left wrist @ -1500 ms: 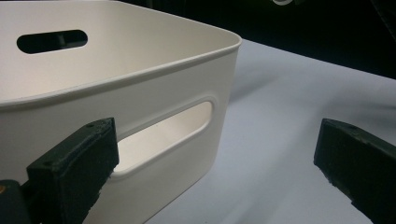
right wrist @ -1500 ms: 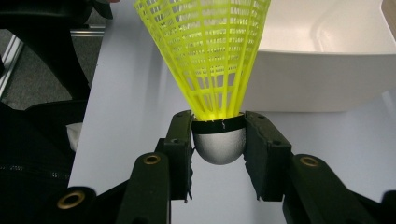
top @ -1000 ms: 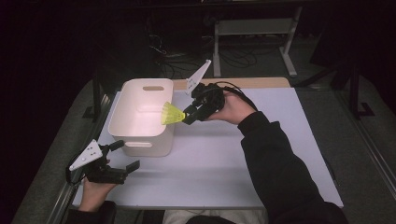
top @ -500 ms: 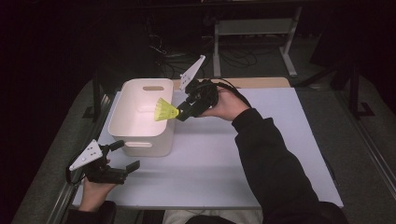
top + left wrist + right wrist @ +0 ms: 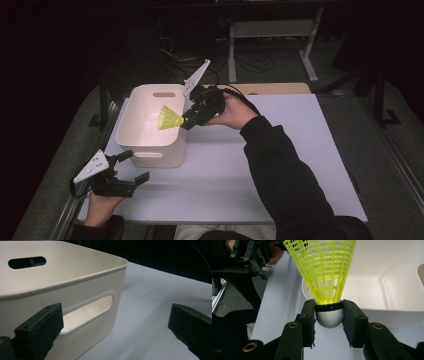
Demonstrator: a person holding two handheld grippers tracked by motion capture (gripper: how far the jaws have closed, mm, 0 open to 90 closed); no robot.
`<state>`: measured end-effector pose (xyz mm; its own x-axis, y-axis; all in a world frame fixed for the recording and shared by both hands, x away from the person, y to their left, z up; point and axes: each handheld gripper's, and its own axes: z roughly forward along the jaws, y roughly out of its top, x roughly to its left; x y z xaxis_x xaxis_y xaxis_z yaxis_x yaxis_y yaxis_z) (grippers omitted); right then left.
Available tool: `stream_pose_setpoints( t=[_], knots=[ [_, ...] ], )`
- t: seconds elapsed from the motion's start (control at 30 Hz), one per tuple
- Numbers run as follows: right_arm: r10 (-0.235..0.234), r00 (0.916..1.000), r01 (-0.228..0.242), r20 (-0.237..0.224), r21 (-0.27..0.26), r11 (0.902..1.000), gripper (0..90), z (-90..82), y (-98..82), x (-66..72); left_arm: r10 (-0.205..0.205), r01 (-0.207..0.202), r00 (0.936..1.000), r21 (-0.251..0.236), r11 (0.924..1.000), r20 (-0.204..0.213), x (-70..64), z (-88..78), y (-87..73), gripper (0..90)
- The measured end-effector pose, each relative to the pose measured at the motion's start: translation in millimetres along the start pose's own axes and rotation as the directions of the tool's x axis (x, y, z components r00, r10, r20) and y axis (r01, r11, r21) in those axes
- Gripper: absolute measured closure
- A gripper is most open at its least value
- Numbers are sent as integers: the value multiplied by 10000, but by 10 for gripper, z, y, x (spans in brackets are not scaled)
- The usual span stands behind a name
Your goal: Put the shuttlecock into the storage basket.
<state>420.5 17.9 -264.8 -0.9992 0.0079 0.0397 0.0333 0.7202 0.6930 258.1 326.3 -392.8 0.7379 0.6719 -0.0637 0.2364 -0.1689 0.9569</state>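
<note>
My right gripper (image 5: 189,120) is shut on a yellow shuttlecock (image 5: 169,119) and holds it over the right rim of the white bin (image 5: 150,155). In the right gripper view the two black jaws clamp the shuttlecock's grey rounded base (image 5: 329,317), and its yellow mesh skirt (image 5: 322,267) fans out toward the bin's inside (image 5: 387,280). My left gripper (image 5: 131,167) rests open on the table at the front left, just short of the bin's near wall. The left gripper view has its jaws wide apart in front of the bin's handle slot (image 5: 87,312), with nothing between them.
The white table top (image 5: 280,165) stretches right and in front of the bin. A light wooden strip (image 5: 270,88) runs along its far edge. Beyond it stand a metal frame (image 5: 272,30) and cables in the dark. Grey floor borders both sides.
My right hand has carried the shuttlecock leftward, from beside the bin's right wall to over its rim. The left gripper has stayed where it was.
</note>
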Motion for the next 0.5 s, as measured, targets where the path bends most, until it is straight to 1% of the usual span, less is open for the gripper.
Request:
stream_pose_setpoints(
  t=[0.1,0.27,0.5],
  knots=[
    [-39,10000,39,1,3,10000,623,16,29,-8,18,-18,10000,7,10000,10,3,0,1,0],
    [114,9999,-114,-2,-25,9999,623,36,61,-35,21,-21,10000,-13,10000,-4,5,-4,2,0],
    [180,9998,-181,-66,-112,9998,623,68,80,-56,7,-7,10000,11,10000,17,5,-1,2,0]
  ],
)
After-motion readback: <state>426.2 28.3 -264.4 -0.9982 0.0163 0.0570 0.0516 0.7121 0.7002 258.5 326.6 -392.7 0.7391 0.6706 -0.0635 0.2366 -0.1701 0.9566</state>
